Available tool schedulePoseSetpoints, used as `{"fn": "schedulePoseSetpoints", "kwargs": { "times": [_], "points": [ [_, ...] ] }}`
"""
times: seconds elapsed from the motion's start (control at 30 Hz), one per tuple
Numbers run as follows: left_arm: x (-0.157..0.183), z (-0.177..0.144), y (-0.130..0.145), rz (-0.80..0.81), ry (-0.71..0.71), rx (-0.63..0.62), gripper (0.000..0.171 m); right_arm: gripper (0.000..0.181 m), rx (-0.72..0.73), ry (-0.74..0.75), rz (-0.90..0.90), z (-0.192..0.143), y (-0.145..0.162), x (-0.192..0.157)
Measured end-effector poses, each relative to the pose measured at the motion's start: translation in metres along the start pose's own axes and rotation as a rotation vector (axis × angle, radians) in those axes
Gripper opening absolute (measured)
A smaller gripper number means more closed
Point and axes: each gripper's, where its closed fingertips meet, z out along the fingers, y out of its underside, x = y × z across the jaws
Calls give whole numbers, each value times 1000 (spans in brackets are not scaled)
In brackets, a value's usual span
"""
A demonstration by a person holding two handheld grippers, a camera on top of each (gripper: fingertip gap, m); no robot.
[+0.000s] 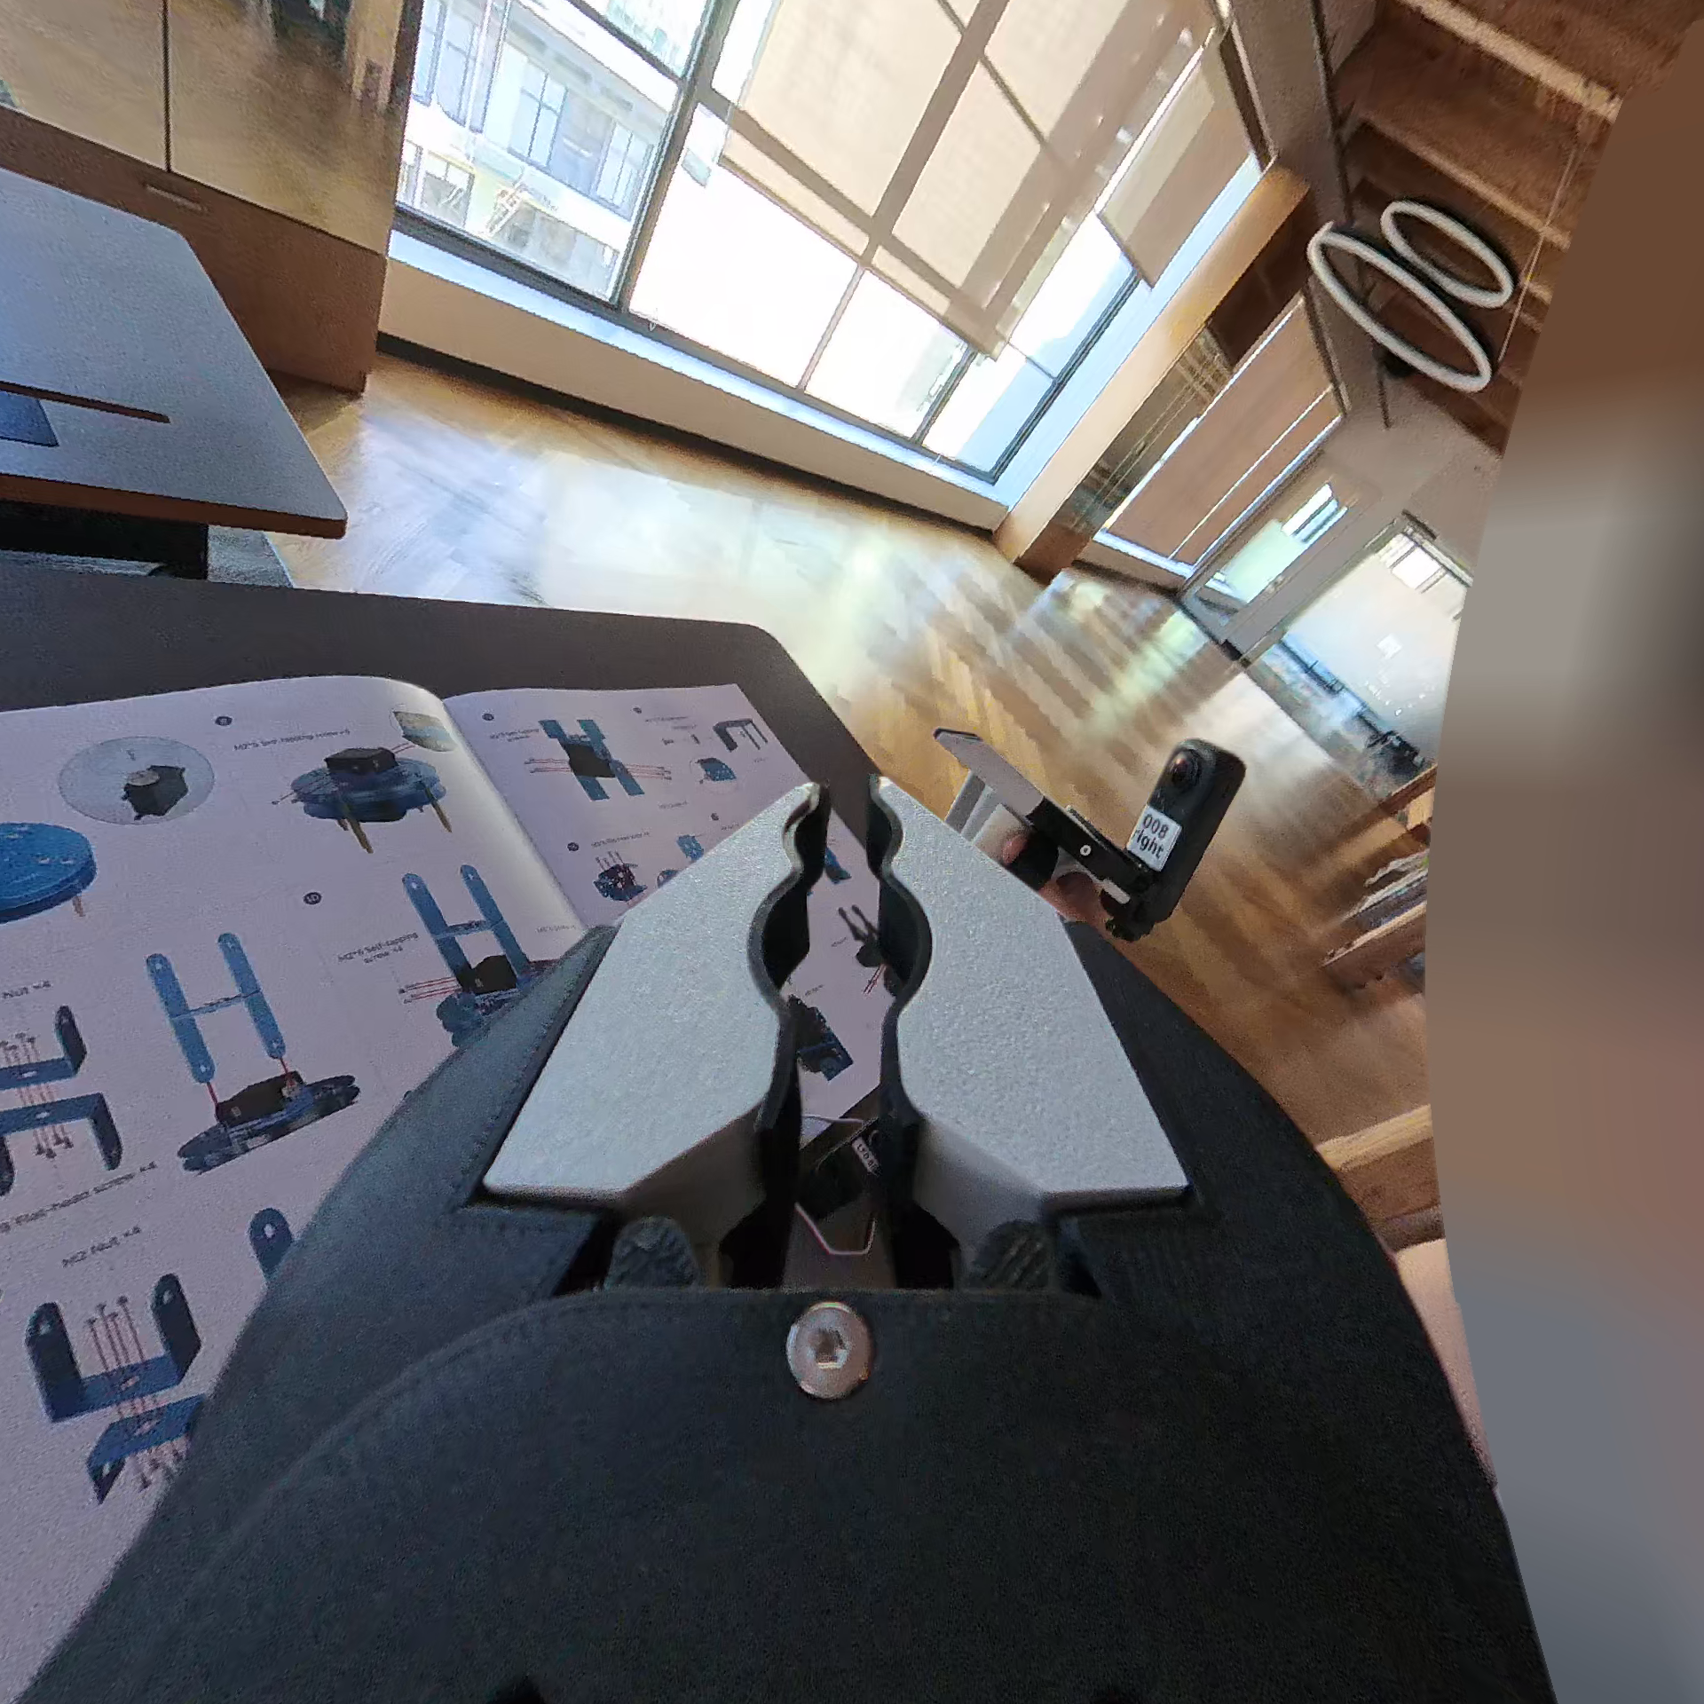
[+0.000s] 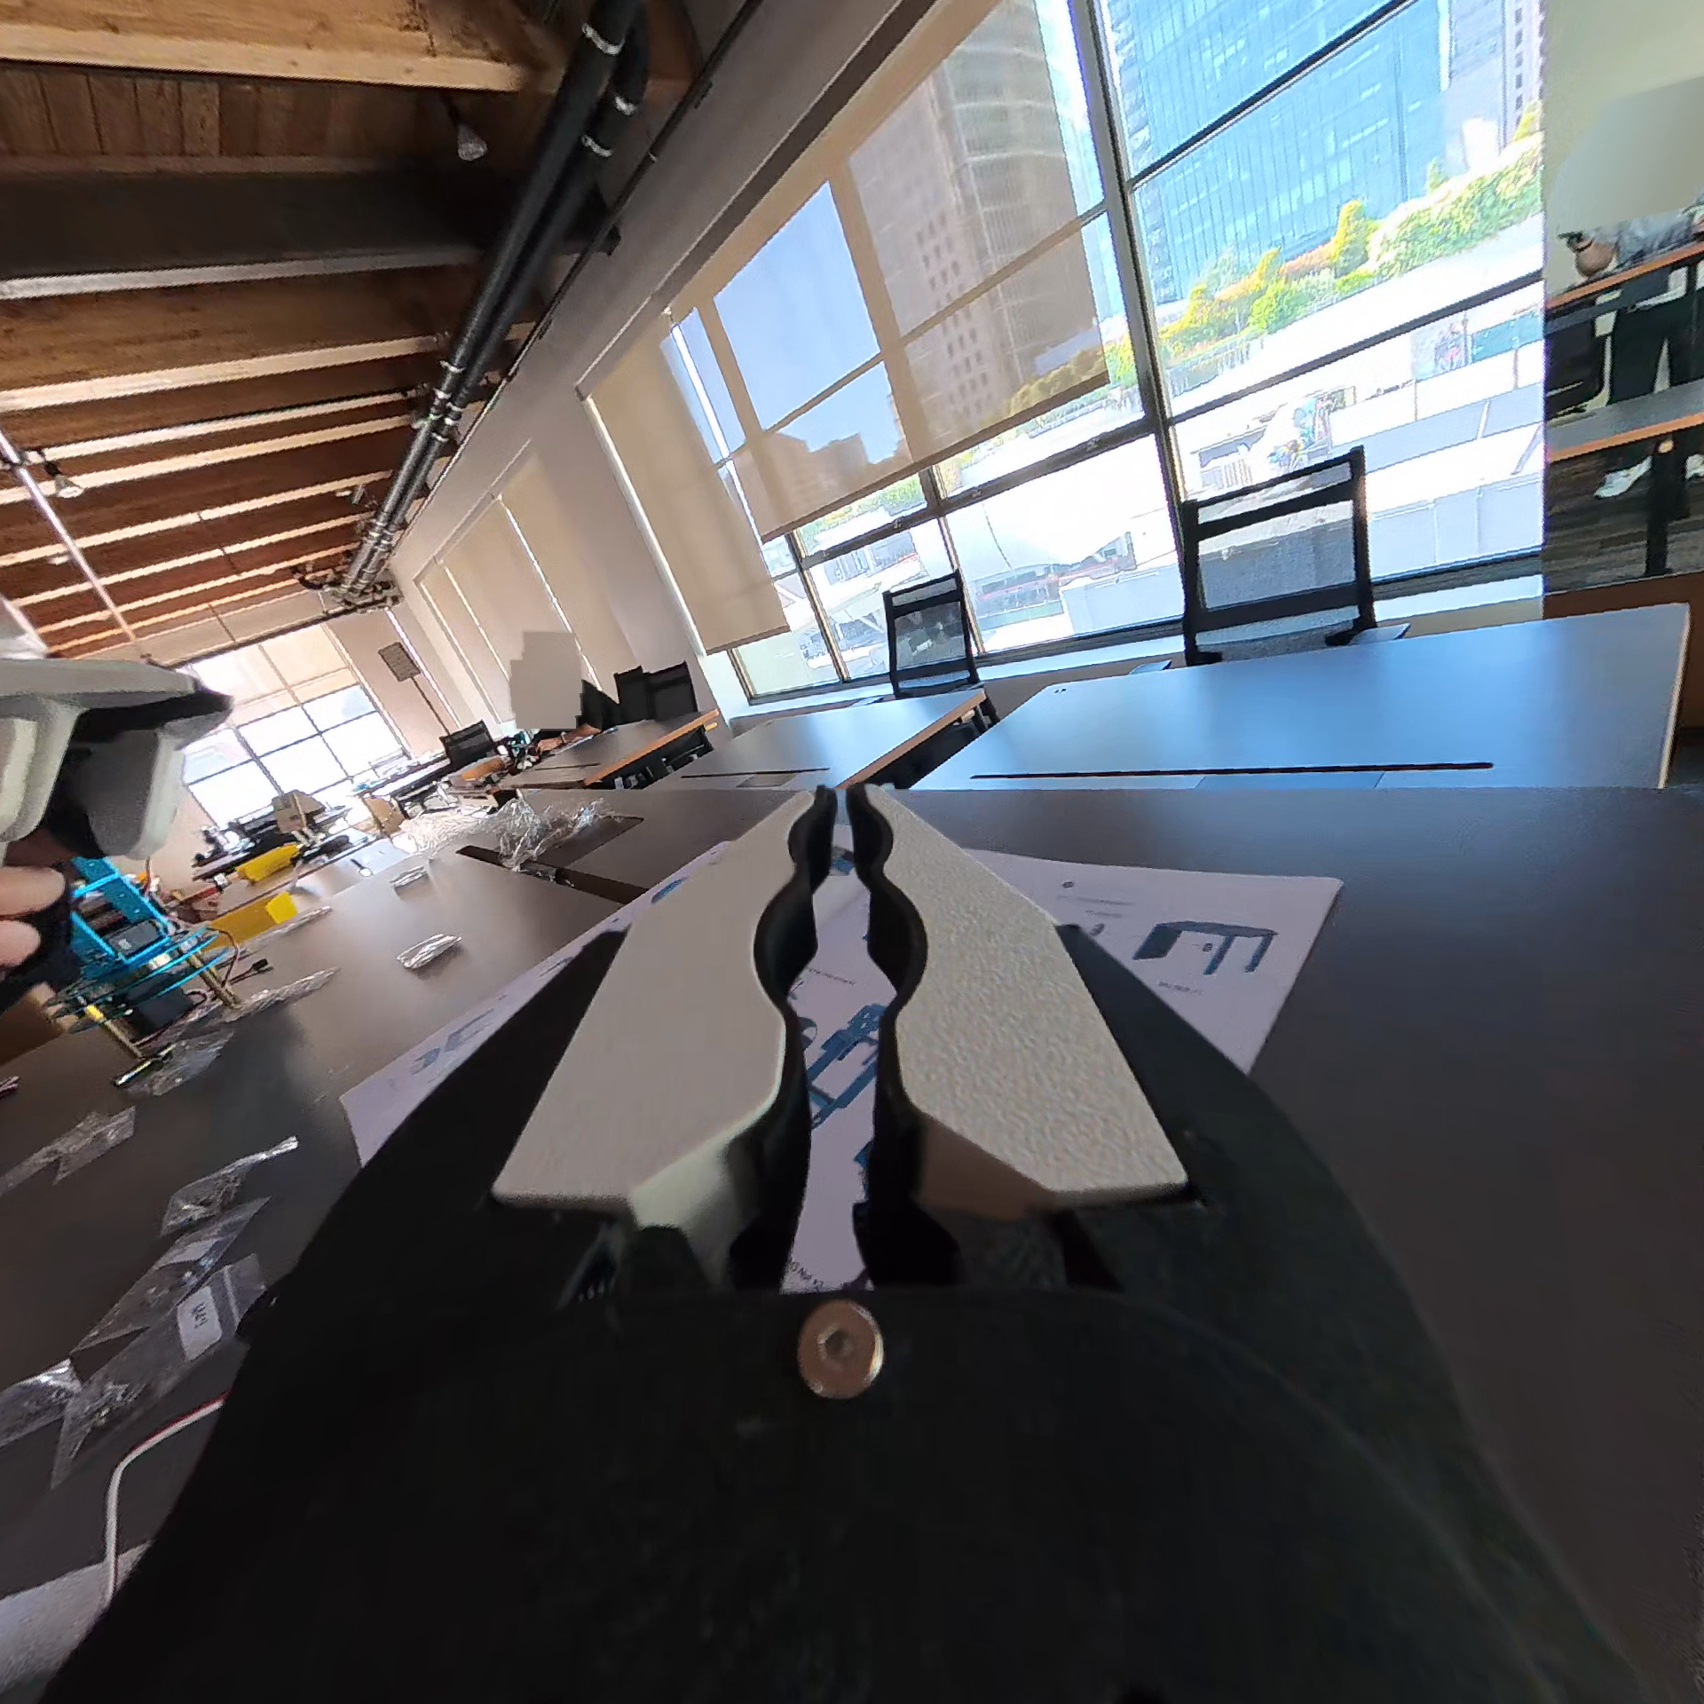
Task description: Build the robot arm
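Hovering above an open instruction booklet (image 1: 277, 922), the left tool (image 1: 844, 802) has its two white fingers (image 1: 682, 1005) drawn nearly together, only a narrow wavy slit showing between the black pads, and nothing gripped in it. Beneath that slit, close to the tool's body, a small dark part with thin red and white wires shows, but too little of it is visible to tell what it is. The booklet lies flat on the dark worktop (image 1: 461, 636), its pages printed with blue and black assembly drawings.

The right tool (image 2: 841, 800) also hangs over the booklet (image 2: 1153, 931), its fingers (image 2: 1014, 1033) likewise almost closed on empty air, the printed page visible through the gap. Left of the booklet, on the same worktop (image 2: 1475, 922), lie scattered clear plastic bags (image 2: 184, 1199) of small parts. Farther left of the booklet stands a blue metal assembly (image 2: 120, 950) on brass standoffs, partly behind a hand (image 2: 23, 913) gripping the left tool. Beyond the booklet, yellow bins (image 2: 263, 908) sit on the worktop.
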Motion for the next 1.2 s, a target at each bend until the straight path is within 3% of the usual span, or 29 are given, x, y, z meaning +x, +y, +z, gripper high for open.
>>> {"fn": "schedulePoseSetpoints", "kwargs": {
  "times": [0.33,0.53,0.73,1.2],
  "points": [
    [3,-4,3,63,-89,-55,6,0,-30,-26,11,7,12,-10],
    [-14,-10,9,102,-211,-115,7,0,-71,-13,-51,11,20,-15],
    [-12,-4,14,113,-200,-143,7,0,-110,12,-117,13,27,-16],
    [-4,-4,5,109,-177,-92,6,0,-53,55,-71,6,16,-4]
  ]
}}
